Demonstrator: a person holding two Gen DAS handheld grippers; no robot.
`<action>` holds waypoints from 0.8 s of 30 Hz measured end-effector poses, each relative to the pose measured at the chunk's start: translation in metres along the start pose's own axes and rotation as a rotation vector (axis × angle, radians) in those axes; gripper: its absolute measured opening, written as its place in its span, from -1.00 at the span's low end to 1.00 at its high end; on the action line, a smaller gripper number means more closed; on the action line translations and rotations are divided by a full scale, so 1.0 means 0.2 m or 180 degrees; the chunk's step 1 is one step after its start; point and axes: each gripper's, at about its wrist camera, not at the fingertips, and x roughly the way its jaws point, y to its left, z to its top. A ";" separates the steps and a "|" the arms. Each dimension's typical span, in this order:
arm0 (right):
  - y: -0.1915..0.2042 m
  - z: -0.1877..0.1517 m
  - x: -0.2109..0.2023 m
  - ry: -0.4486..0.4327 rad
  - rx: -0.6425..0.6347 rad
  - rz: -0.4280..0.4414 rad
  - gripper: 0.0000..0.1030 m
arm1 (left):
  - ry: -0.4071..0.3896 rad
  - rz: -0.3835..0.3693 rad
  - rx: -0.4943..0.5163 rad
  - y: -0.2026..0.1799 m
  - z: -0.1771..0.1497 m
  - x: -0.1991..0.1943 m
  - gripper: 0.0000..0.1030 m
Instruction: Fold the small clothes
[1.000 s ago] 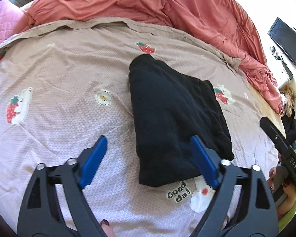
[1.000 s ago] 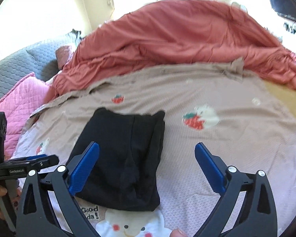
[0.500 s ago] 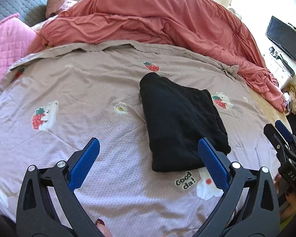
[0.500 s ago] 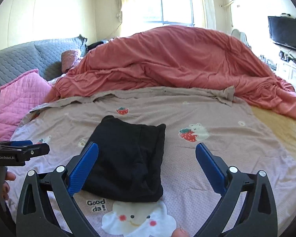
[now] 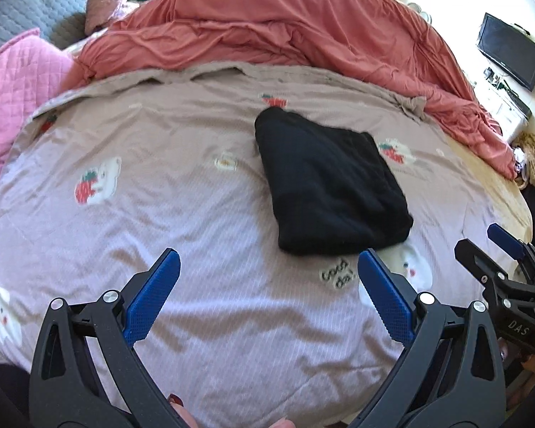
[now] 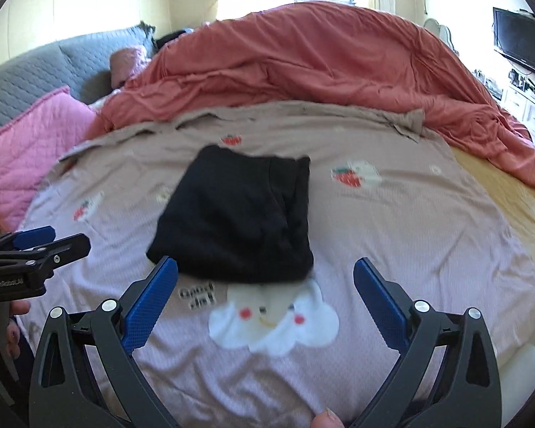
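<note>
A black garment (image 5: 330,185) (image 6: 237,217) lies folded into a compact rectangle on the mauve printed bedspread (image 5: 160,185) (image 6: 410,221). My left gripper (image 5: 267,274) hovers open over bare bedspread in front of the garment, nothing between its blue pads (image 5: 151,296). My right gripper (image 6: 265,278) is also open and empty, just in front of the garment's near edge, over a white cloud print (image 6: 274,321). Each gripper shows in the other's view: the right one (image 5: 495,249) at the right edge, the left one (image 6: 35,246) at the left edge.
A rumpled coral duvet (image 5: 285,28) (image 6: 321,60) is heaped across the back of the bed. Pink quilted pillow (image 5: 14,82) and grey headboard (image 6: 35,71) at the left. A TV (image 5: 510,51) and white cabinet stand at the right, past the bed's bare yellow edge (image 6: 510,192).
Both grippers have drawn back from the folded garment and risen slightly, so it sits farther away. The left jaws stand wider than a second ago. The garment has not moved.
</note>
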 end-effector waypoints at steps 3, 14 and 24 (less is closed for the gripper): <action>-0.02 -0.04 0.00 0.0059 0.0075 -0.0036 0.91 | 0.0121 -0.0034 -0.0086 0.02 -0.06 0.02 0.83; -0.06 -0.07 0.08 0.0209 0.0106 -0.0034 0.91 | 0.0241 0.0033 -0.0183 0.04 -0.12 0.07 0.83; -0.08 -0.06 0.08 0.0204 0.0146 -0.0005 0.91 | 0.0241 0.0090 -0.0191 0.04 -0.11 0.06 0.83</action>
